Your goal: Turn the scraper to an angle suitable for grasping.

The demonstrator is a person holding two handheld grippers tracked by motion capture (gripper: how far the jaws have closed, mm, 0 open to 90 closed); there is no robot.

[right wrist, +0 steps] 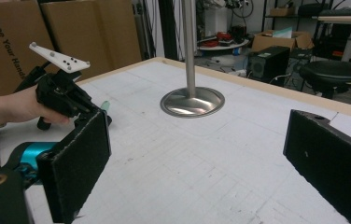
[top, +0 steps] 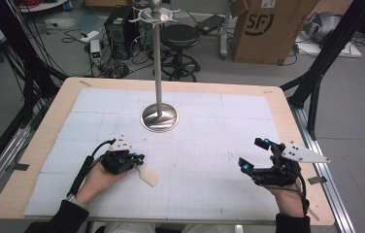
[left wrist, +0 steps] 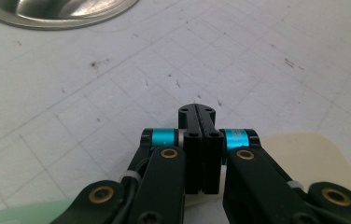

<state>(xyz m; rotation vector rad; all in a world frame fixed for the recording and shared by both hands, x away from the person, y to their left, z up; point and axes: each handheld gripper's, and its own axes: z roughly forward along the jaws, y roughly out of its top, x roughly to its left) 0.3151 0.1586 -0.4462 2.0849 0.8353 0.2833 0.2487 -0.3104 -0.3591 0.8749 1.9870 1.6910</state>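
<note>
High view: my left gripper [top: 139, 158] pinching cream flat piece [top: 149, 175], near side of metal stand [top: 159, 118]; next, I think, lift it.

Left gripper view: jaws pressed together, cream piece [left wrist: 304, 156] under them.

Right gripper view: my right gripper [right wrist: 197, 158] spread, idle. White gridded mat [right wrist: 201, 154], cartons [right wrist: 71, 32] behind.

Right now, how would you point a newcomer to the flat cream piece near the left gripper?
Start at the steel stand in the middle of the white gridded mat, then come toward the person's left hand. The cream piece lies flat on the mat at the shut left gripper, partly under its jaws. It is the one pale, rounded, thin shape there; everything else nearby is black hardware.
</note>
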